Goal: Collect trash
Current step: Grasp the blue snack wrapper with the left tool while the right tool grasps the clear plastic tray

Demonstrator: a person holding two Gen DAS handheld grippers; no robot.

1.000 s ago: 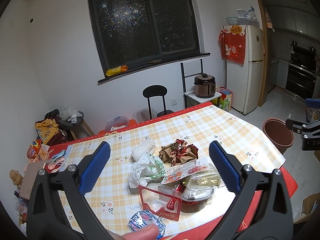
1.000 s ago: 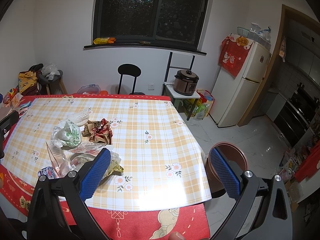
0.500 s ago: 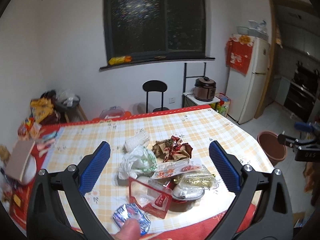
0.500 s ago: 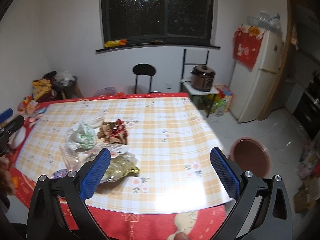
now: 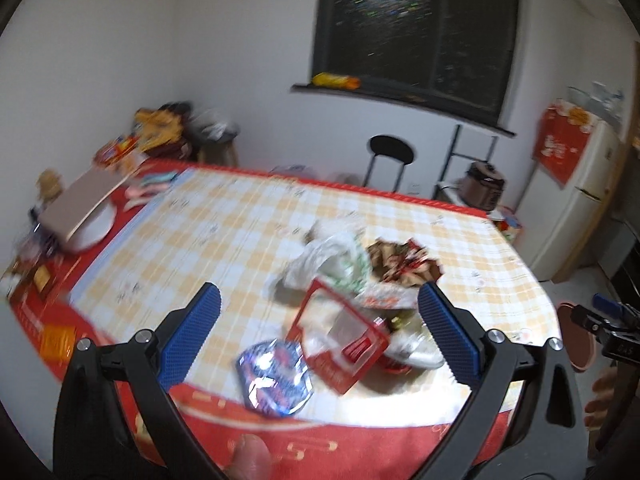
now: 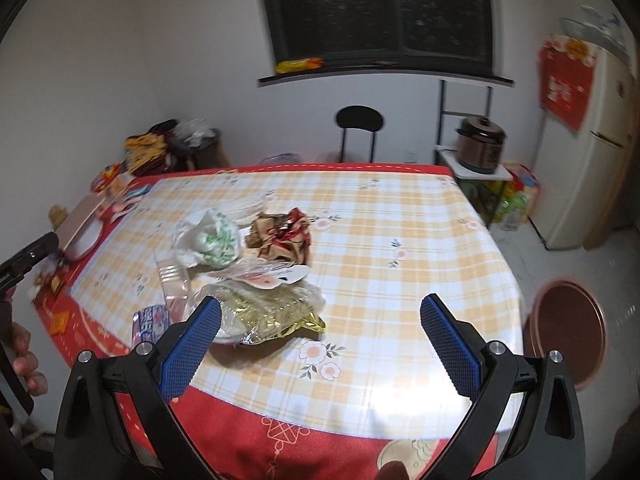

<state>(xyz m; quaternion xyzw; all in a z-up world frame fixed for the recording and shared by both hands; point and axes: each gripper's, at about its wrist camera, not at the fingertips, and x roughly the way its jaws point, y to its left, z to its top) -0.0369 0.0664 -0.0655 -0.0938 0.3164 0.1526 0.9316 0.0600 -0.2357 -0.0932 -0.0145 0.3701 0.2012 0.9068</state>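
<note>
Since half a second ago the left wrist view has swung leftward and tipped down, so the heap of trash now sits right of centre between its fingers, and the picture is smeared by motion. The table [image 6: 400, 216] with its orange-checked plastic cloth carries every piece in one cluster near the front left edge; the round brown bin [image 6: 568, 332] stands on the floor just past the table's right edge, with nothing visible inside (its bottom is hard to read). None of the task looks done yet. In the heap: the crumpled white-and-green plastic bag [image 6: 210, 240], the red cardboard box with a clear window [image 5: 340, 334], the gold foil wrapper [image 6: 276, 314], the blue foil packet [image 5: 274, 376] nearest the edge. The left claw [image 5: 318, 330] and right claw [image 6: 320, 344] are both spread wide and empty, above the near edge. The table's right half is bare, giving a free path to the bin.
</note>
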